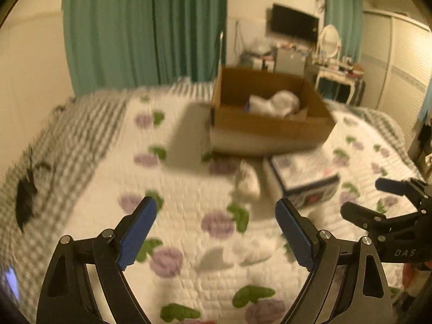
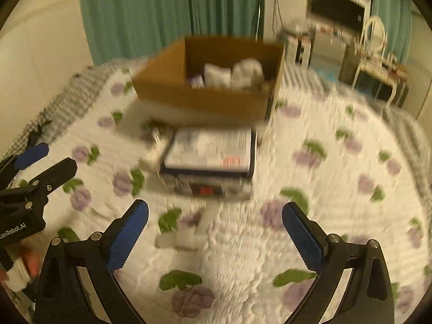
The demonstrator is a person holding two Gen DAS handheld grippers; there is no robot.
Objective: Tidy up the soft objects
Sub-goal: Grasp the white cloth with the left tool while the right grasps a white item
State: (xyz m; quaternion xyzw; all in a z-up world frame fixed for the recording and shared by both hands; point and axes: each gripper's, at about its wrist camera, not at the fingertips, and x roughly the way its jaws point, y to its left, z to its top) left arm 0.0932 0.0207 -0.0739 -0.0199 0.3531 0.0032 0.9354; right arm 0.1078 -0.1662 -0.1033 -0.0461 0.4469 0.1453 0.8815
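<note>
A brown cardboard box (image 1: 270, 127) (image 2: 205, 100) stands on the flowered quilt and holds white soft bundles (image 1: 275, 102) (image 2: 235, 74). In front of it lies a flat printed package (image 1: 305, 174) (image 2: 210, 154), with a small white soft piece (image 1: 247, 179) (image 2: 154, 154) at its left side. My left gripper (image 1: 216, 202) (image 2: 60, 155) hangs open over the quilt, short of these, with nothing between its fingers. My right gripper (image 2: 216, 206) (image 1: 364, 197) is open too, facing the package. A pale blurred piece (image 2: 181, 240) lies on the quilt between the right fingers.
The quilt (image 1: 189, 178) covers a bed with a grey checked sheet (image 1: 81, 135) along its left and far edges. A black item (image 1: 25, 191) lies on that sheet. Teal curtains (image 1: 145, 27), a wall screen (image 1: 294, 23) and a cluttered dressing table (image 1: 337, 73) stand beyond the bed.
</note>
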